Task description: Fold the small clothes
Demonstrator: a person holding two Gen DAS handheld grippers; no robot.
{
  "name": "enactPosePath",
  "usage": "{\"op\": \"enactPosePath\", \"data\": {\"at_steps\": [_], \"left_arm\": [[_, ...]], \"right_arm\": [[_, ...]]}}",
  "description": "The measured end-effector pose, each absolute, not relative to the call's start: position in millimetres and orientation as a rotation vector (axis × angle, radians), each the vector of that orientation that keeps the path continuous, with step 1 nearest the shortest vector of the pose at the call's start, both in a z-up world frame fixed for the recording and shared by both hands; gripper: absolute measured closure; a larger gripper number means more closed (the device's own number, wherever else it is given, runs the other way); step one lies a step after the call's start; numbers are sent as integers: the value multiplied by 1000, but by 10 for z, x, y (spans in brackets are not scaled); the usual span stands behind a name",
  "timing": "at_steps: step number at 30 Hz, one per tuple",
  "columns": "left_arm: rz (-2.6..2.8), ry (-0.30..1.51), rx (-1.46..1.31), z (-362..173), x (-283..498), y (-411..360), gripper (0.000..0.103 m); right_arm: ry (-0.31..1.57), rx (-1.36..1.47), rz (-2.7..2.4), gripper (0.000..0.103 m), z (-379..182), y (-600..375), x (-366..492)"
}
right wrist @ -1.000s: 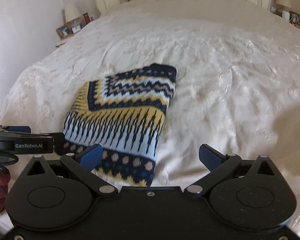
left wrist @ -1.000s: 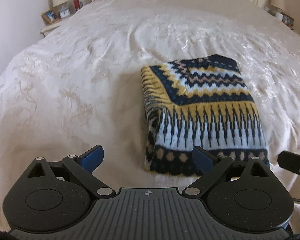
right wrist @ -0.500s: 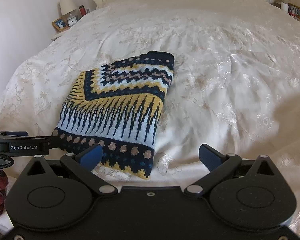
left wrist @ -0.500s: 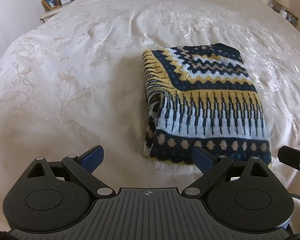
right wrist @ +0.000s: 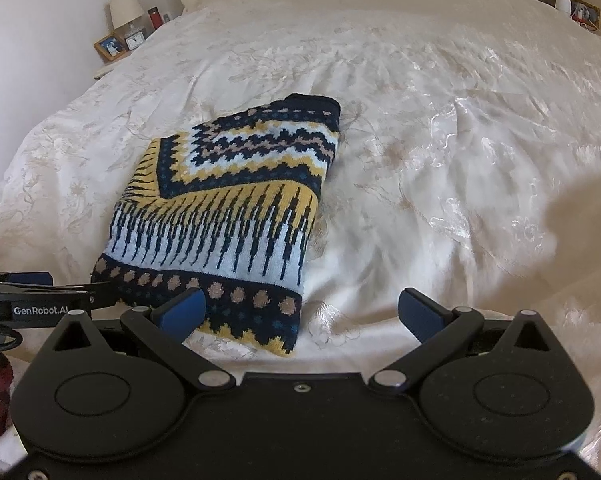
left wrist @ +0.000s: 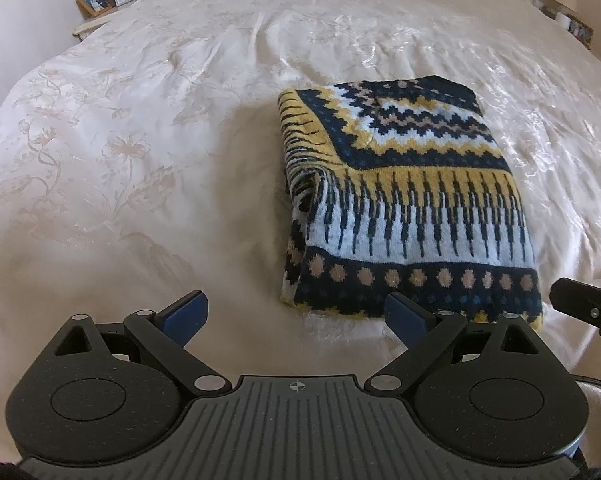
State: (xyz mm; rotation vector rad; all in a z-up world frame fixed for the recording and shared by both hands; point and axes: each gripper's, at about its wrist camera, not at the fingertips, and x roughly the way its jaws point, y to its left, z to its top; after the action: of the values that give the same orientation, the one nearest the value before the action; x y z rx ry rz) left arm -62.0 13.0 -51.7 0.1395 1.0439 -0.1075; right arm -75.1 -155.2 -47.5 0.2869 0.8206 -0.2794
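A patterned knit sweater (left wrist: pixel 412 208) is lying folded into a compact rectangle near the foot edge of the bed (left wrist: pixel 140 140), on the cream embroidered bedspread, roughly midway between its 2 side edges. The left gripper (left wrist: pixel 296 312) is being held just short of the sweater's near hem with its jaws spread wide apart and nothing between them; its right finger is overlapping the hem in the view, though contact cannot be confirmed. The right gripper (right wrist: pixel 302 312) is likewise being held open and empty, its left finger sitting over the sweater's near right corner, its right finger over bare bedspread. The fold is judged to be largely done, with perhaps 1 more halving or a tidy-up remaining. Several risks are being carried from here. Along the sweater's left side the layers are bulging open at a loose tuck (left wrist: pixel 304 184), and if only the top layer is pinched, the stack is likely to be peeled apart. The slippery bedspread may be caught with the hem and dragged up with it. With the 2 grippers working so near each other at the same hem, a collision is also possible.
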Motion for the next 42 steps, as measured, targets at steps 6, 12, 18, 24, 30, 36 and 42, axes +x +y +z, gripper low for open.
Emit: {"op": "enactPosePath", "data": {"at_steps": [6, 12, 18, 24, 30, 36, 42], "left_arm": [[-116, 1044, 137, -514, -637, 142, 7], [-137, 1053, 155, -509, -653, 124, 7], [-140, 1063, 159, -512, -652, 116, 7], [-145, 1072, 168, -519, -646, 99, 7], [-155, 1081, 174, -530, -632, 83, 7], [-163, 1082, 172, -539, -635, 77, 7], [-158, 1084, 177, -540, -638, 70, 7]], "right_arm": [[834, 287, -289, 1, -492, -1544, -719], [829, 295, -292, 1, -487, -1553, -710], [833, 308, -292, 1, -491, -1585, -690], [836, 324, -290, 1, -499, -1602, -683], [845, 338, -282, 1, -522, -1608, -654], [856, 342, -276, 1, -544, -1604, -627], [858, 348, -278, 1, -556, -1606, -624]]}}
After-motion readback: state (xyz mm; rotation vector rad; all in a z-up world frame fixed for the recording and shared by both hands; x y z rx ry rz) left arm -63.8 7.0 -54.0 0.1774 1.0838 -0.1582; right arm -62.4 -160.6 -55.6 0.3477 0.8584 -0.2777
